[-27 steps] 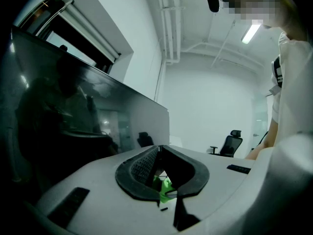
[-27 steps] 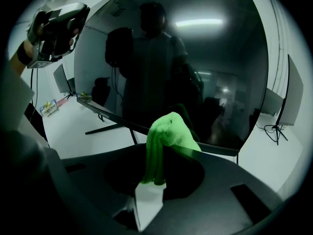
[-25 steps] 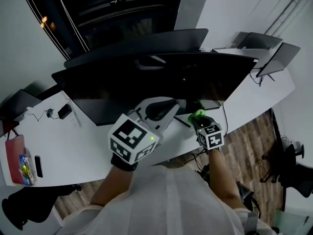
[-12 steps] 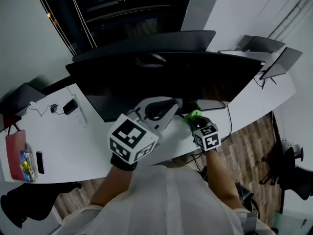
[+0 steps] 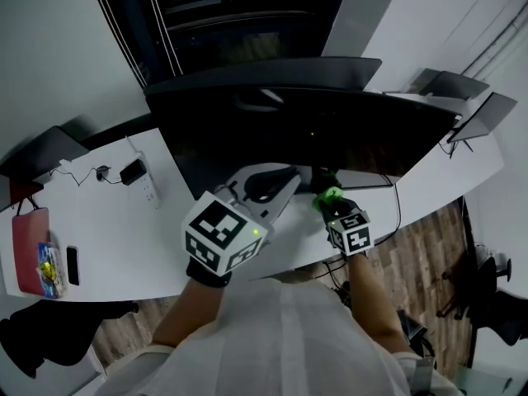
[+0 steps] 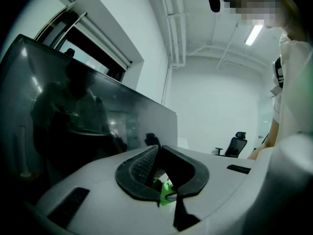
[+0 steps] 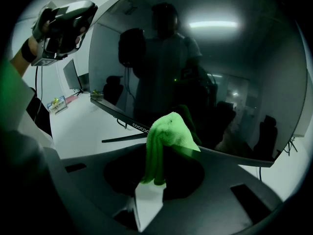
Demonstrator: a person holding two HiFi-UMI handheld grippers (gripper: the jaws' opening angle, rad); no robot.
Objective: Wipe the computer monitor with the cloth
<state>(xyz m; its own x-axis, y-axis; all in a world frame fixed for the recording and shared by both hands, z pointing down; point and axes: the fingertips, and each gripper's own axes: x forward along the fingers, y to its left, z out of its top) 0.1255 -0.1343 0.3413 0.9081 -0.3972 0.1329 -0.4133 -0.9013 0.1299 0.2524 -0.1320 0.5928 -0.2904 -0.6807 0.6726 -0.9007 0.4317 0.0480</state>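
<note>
A wide dark curved monitor (image 5: pixel 305 130) stands on the white desk (image 5: pixel 107 238). My right gripper (image 5: pixel 330 200) is shut on a bright green cloth (image 5: pixel 331 194) just below the monitor's lower edge, right of its stand. In the right gripper view the cloth (image 7: pixel 168 131) bunches up out of the right gripper (image 7: pixel 153 180), close to the screen (image 7: pixel 205 72); I cannot tell whether it touches. My left gripper (image 5: pixel 280 184) hovers in front of the screen's lower middle. In the left gripper view the left gripper (image 6: pixel 157 150) has its jaws closed tip to tip with nothing between them.
A second monitor (image 5: pixel 264 73) stands behind the first. A power strip (image 5: pixel 148 190) and an adapter (image 5: pixel 132 172) lie left of the monitor. A red pouch (image 5: pixel 29 246) and a phone (image 5: pixel 73 264) sit at the desk's left end. Laptops (image 5: pixel 487 110) stand at the far right.
The head view has swung, so the desk and the monitor sit further right in the picture. Both grippers keep nearly the same places below the screen.
</note>
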